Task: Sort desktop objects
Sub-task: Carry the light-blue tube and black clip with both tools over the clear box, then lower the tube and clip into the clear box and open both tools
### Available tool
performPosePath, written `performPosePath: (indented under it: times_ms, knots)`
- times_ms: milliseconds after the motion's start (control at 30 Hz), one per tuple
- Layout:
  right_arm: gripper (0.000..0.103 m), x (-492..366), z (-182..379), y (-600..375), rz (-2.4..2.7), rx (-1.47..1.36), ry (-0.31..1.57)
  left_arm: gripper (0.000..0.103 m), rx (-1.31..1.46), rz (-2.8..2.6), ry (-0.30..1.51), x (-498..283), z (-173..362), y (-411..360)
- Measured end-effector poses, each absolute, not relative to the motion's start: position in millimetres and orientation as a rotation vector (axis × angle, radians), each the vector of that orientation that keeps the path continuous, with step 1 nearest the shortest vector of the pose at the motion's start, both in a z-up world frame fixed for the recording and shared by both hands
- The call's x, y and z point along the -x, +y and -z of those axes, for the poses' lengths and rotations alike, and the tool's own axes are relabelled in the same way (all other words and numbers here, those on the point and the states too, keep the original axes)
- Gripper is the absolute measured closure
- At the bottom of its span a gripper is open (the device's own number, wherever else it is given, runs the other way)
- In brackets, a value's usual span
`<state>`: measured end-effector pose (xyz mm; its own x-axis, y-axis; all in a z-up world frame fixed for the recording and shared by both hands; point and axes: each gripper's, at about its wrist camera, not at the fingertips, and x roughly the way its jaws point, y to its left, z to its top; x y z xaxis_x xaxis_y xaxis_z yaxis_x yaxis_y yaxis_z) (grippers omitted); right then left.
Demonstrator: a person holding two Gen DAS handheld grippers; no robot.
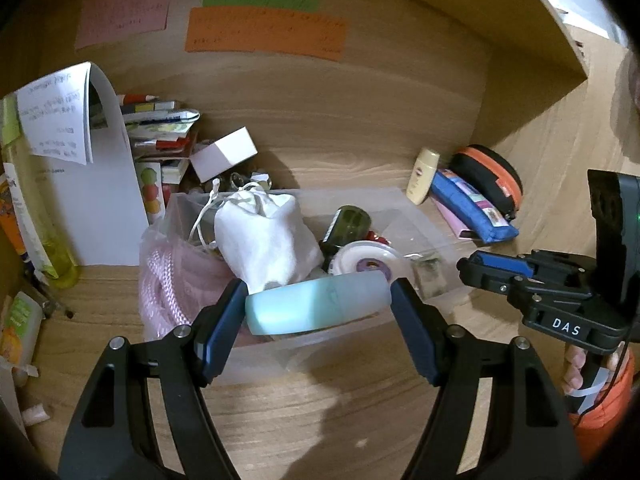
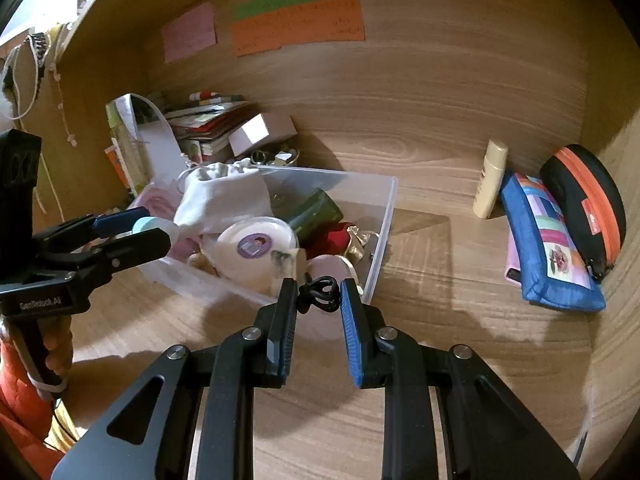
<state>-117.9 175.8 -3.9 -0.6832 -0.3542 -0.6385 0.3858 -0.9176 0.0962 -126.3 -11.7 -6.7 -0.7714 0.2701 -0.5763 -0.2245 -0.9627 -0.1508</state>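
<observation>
Left wrist view. The left tongs (image 1: 318,304) pinch a pale blue bottle (image 1: 316,306) by its two ends. The bottle's long axis runs crosswise, from one pad to the other, at right angles to the line the tongs point along. It hangs above the near wall of the clear bin (image 1: 416,196), which lies straight ahead and slightly below. The bin already holds a white pouch (image 1: 264,236), a green bottle (image 1: 350,224) and a round white tub (image 1: 366,260); pink rope (image 1: 160,284) sits at its left end. The right tongs (image 1: 496,266) appear at the right edge, side-on, near the bin's right end.

Right wrist view. The right tongs (image 2: 319,296) are pressed nearly together on a small black cord loop (image 2: 320,294), gripped at the fingertips. The loop hangs just before the near right corner of the bin (image 2: 384,216), over the desk (image 2: 440,340). The bin lies ahead and to the left; its long axis runs from near left to far right. The left tongs (image 2: 138,226) reach in from the left with the blue bottle's end (image 2: 146,226) showing between them, over the bin's left part.

Judgement: each pair of tongs carries one item. The left tongs are nearer the bin's left half, the right tongs nearer its right corner. Whether the items are going in or coming out cannot be told.
</observation>
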Motion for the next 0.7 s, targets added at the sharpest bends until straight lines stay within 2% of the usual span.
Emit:
performPosePath:
  times_ms: [200,433,700]
  knots:
    - [0.083,130,12,172,2.557,-0.973,0.065,0.03,0.96,-2.7,-0.163,141,21,-19]
    - [0.083,128,13,166,2.584,-0.95,0.14,0.03,0.959,-2.707,-0.087,140,25,-11]
    - [0.08,128,11,168,2.571,-0.961,0.114,0.029,0.966,-2.693,-0.128,139,22,-15]
